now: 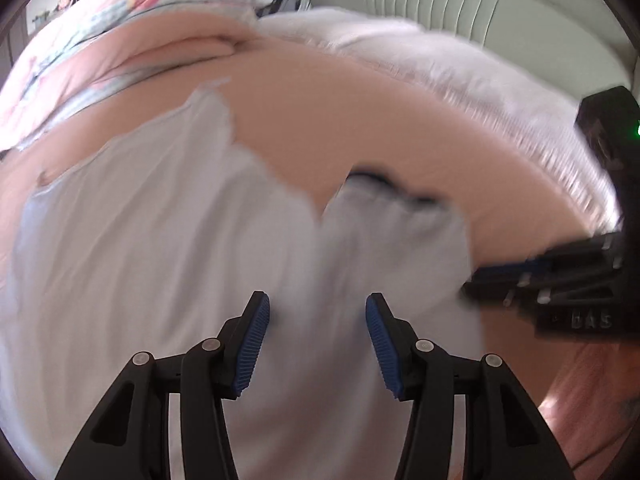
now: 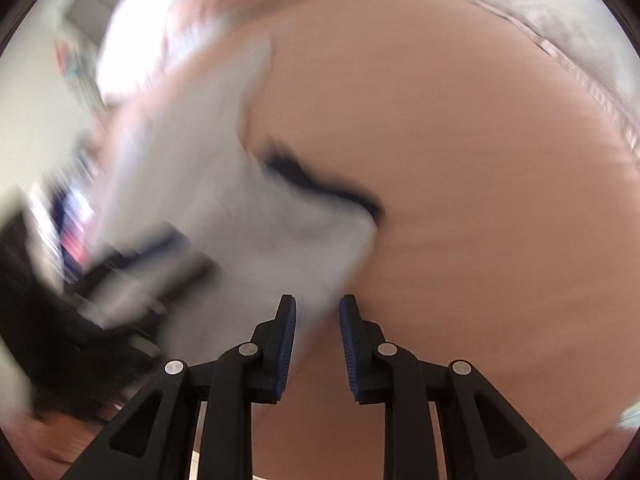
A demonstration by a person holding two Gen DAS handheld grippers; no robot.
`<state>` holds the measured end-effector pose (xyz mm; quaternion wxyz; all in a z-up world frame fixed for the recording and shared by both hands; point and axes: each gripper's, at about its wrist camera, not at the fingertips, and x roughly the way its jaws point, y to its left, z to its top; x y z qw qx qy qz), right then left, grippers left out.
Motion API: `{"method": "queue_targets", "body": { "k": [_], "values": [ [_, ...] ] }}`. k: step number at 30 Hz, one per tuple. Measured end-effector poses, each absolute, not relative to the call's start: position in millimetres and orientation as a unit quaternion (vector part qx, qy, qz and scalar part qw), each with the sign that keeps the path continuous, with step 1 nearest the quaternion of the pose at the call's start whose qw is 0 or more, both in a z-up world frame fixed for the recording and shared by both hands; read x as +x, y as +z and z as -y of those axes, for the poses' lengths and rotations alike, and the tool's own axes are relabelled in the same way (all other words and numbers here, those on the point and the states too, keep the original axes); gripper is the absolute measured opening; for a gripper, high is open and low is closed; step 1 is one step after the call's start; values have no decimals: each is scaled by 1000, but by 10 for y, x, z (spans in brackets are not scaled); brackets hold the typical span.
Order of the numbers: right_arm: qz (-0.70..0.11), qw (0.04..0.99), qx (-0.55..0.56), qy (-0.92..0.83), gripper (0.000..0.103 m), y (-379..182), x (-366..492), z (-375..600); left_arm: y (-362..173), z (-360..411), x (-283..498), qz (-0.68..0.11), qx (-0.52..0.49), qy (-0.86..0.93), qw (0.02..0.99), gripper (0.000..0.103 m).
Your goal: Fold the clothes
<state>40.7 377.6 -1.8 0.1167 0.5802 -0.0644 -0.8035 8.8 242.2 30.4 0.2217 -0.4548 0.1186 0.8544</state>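
The pale, near-white garment [image 1: 160, 248] lies spread on the bed's peach sheet [image 1: 360, 112], and the key relation is this: from the left hand-held gripper [image 1: 318, 312] the cloth fills everything from 7 o'clock round to 1 o'clock, directly under and ahead of the fingers. Its long axis seems to run from the 8 o'clock side of the left wrist view up toward 1 o'clock, where a dark-trimmed opening [image 1: 384, 184] — a neckline or cuff, too blurred to say which — sits at the far edge. The left jaws stand wide with nothing between them, poised just over the fabric.

Moving right, the right hand-held gripper [image 1: 520, 276] shows at 3 o'clock in the left wrist view, at the garment's right-hand edge. In its own view the right hand-held gripper [image 2: 318, 312] has its jaws at a narrower gap; white fabric [image 2: 256, 240] runs from 10 o'clock down to the fingertips, but motion blur hides whether the cloth edge passes between the pads or just behind them — I cannot tell if it grips. The same dark trim [image 2: 320, 184] lies at 12 o'clock.

By my judgement both grippers are about equally near, the left over the body, the right at the edge. The garment looks thin, soft and wrinkled, with ragged, uneven far edges. A folded pink quilt [image 1: 120, 44] sits at 11 o'clock.
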Motion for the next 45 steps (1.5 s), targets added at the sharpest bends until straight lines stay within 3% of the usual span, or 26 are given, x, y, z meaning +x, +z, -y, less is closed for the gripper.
{"method": "queue_targets", "body": {
  "k": [2, 4, 8, 11, 15, 18, 21, 26, 29, 36, 42, 45],
  "values": [
    [85, 87, 560, -819, 18, 88, 449, -3910, 359, -2268, 215, -106, -456, 855, 223, 47],
    [97, 73, 542, -832, 18, 168, 498, -3973, 381, -2142, 244, -89, -459, 859, 211, 47],
    [167, 140, 518, -827, 19, 274, 675, -3752, 413, -1897, 269, -54, -465, 865, 182, 47],
    [120, 156, 518, -832, 19, 260, 840, -3317, 437, -1713, 289, -27, -469, 868, 160, 47],
    [-2, 116, 551, -826, 18, 75, 1053, -2907, 419, -1393, 370, 4, -484, 867, 118, 47],
    [7, 99, 563, -820, 19, 24, 1195, -2952, 265, -1113, 522, 14, -519, 850, 84, 47],
    [49, 90, 577, -811, 19, 20, 1202, -3099, 177, -933, 739, 20, -529, 844, 85, 47],
    [282, 77, 537, -792, 19, 9, 1172, -3646, 346, -834, 876, 62, -504, 852, 130, 47],
    [333, 80, 544, -766, 19, -167, 1010, -3747, 424, -777, 878, 87, -490, 856, 141, 47],
    [284, 82, 538, -789, 15, -150, 652, -3546, 416, -640, 931, 95, -490, 853, 153, 47],
    [306, 35, 501, -809, 28, -51, 504, -3696, 425, -496, 919, 121, -482, 853, 157, 47],
    [331, 12, 513, -792, 29, -205, 389, -3842, 481, -391, 842, 127, -466, 864, 139, 47]
  ]
}}
